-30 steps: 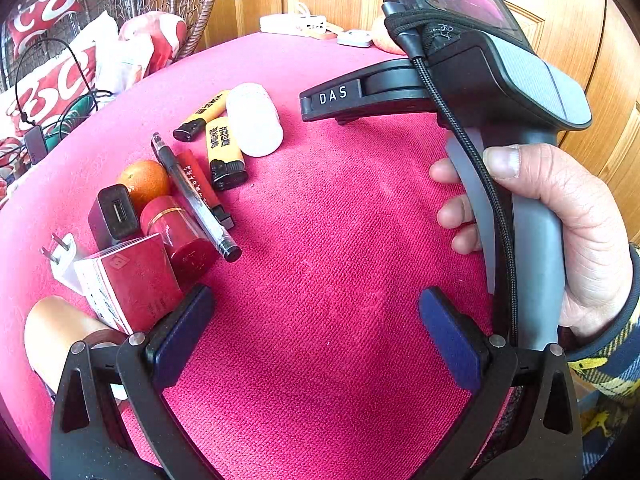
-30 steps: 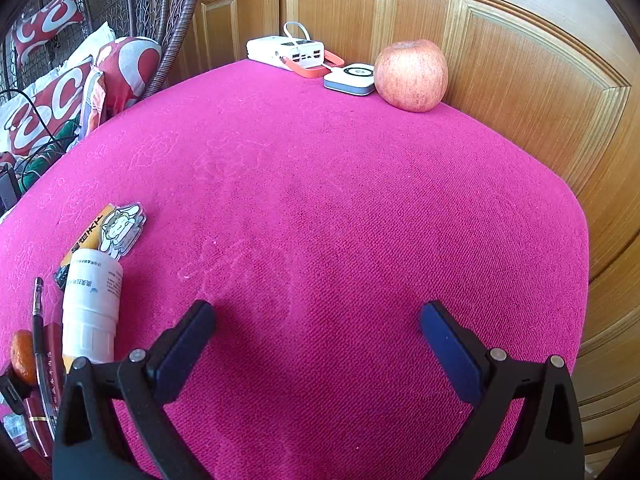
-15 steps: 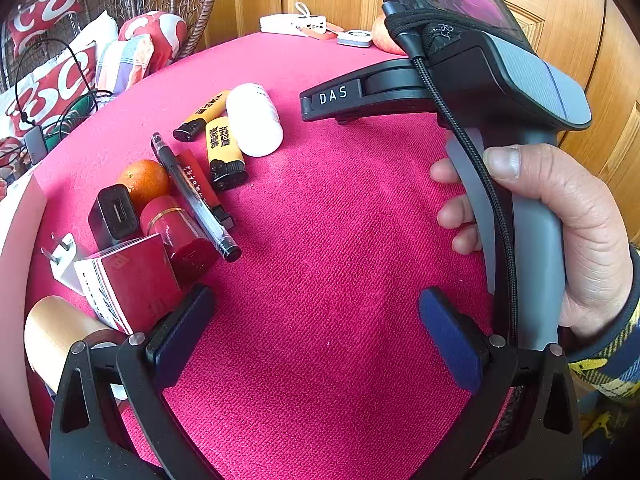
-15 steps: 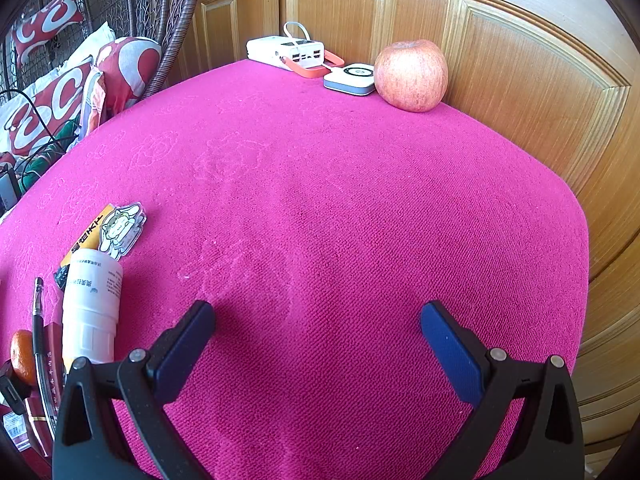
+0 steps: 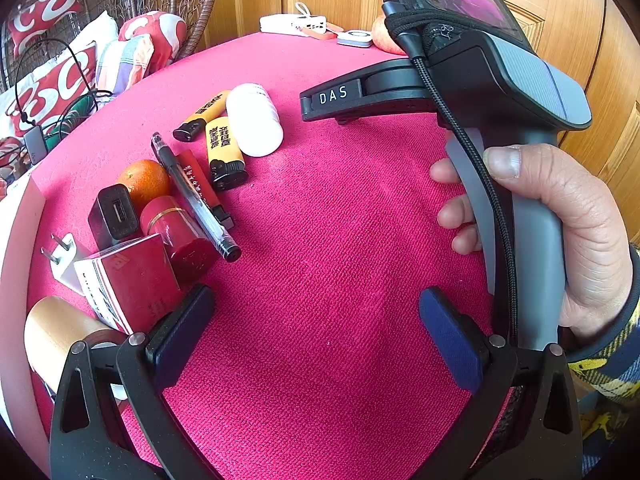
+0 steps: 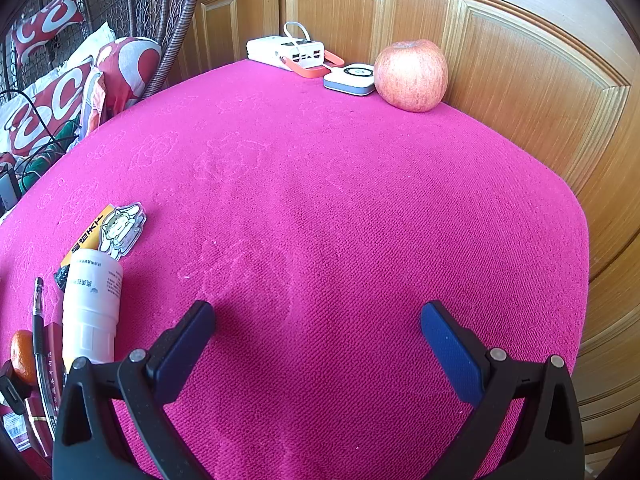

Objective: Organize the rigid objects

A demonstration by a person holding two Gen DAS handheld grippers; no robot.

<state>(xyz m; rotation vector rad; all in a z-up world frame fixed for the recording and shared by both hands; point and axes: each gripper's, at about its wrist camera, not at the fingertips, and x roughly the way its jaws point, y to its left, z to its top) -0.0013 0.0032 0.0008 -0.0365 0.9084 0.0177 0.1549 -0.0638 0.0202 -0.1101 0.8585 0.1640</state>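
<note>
Pink tablecloth (image 6: 340, 208) fills the view, both tools hovering low over it. Right hand (image 5: 568, 232) wraps its handle upright; right gripper (image 6: 318, 340) spread wide, empty. Left gripper (image 5: 316, 320) gapes too, white bottle (image 5: 254, 120), lighters (image 5: 224, 148), pen (image 5: 196, 196) clustered beyond its left finger.

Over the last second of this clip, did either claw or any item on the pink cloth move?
Only the left claw shifted a little: its view takes in more of the table's far end, and a pale edge has entered at its far left. It stays open and empty. The right claw stays open, unmoved. The white bottle, lighters, pen and apple lie as before.
</note>
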